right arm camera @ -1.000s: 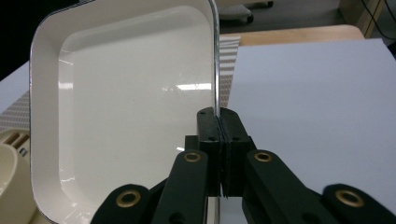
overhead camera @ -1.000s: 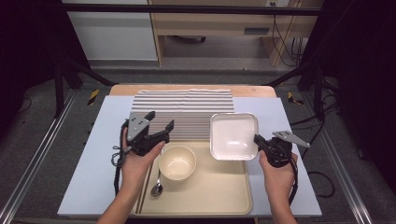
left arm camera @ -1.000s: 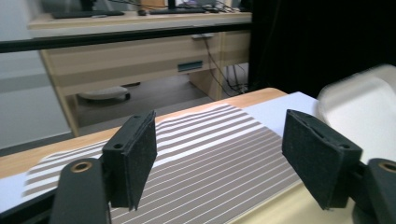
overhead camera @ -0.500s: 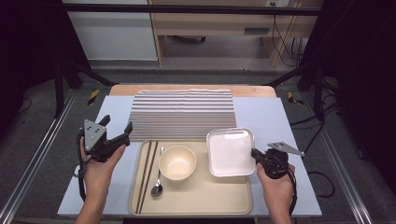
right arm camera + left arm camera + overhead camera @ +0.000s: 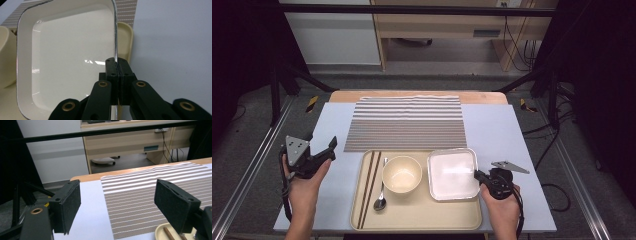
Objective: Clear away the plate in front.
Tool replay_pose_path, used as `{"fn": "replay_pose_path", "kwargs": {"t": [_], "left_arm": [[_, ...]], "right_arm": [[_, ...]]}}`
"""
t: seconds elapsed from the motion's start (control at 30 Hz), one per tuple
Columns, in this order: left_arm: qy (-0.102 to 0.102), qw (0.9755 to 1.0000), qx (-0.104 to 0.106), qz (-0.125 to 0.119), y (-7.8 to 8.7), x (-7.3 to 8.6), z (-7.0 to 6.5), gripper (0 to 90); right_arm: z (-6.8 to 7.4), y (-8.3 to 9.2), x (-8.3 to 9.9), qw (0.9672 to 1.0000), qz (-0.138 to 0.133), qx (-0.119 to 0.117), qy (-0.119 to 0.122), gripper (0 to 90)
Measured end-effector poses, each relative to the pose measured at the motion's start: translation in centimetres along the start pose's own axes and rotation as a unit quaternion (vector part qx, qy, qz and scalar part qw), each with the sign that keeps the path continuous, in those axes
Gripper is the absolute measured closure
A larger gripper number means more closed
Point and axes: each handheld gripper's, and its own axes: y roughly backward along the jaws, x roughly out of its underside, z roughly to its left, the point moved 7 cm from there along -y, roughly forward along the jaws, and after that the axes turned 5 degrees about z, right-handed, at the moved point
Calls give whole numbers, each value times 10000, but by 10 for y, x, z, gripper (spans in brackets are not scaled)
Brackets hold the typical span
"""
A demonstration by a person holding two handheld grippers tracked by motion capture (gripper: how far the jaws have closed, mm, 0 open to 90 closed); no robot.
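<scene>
The square white plate (image 5: 452, 173) lies in the right part of the beige tray (image 5: 422, 217), just beside the cream bowl (image 5: 402, 173) at the tray's middle. The right gripper (image 5: 477, 174) pinches the plate's right rim, its jaws pressed tight on the thin edge, as the right gripper view shows with the plate (image 5: 67, 57) tilted up before the camera. A metal spoon (image 5: 381, 195) lies left of the bowl, and a pair of brown chopsticks (image 5: 368, 187) lies along the tray's left side. Beyond the tray a striped placemat (image 5: 407, 122) is spread over the tabletop (image 5: 507, 135). The left gripper (image 5: 330, 148) hovers over the tabletop left of the tray, its jaws wide apart and holding nothing.
</scene>
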Motion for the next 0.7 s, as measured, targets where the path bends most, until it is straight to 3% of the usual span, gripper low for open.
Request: {"fn": "replay_pose_path", "kwargs": {"t": [0.27, 0.7], "left_arm": [[80, 9998, -91, 185, -5, 15, 8, 215], [-11, 9996, -59, 287, -10, 23, 4, 221]], "right_arm": [[2, -4, 7, 9996, 151, -107, -210, 891], [9, -12, 14, 9982, 327, -60, -503, 890]]}}
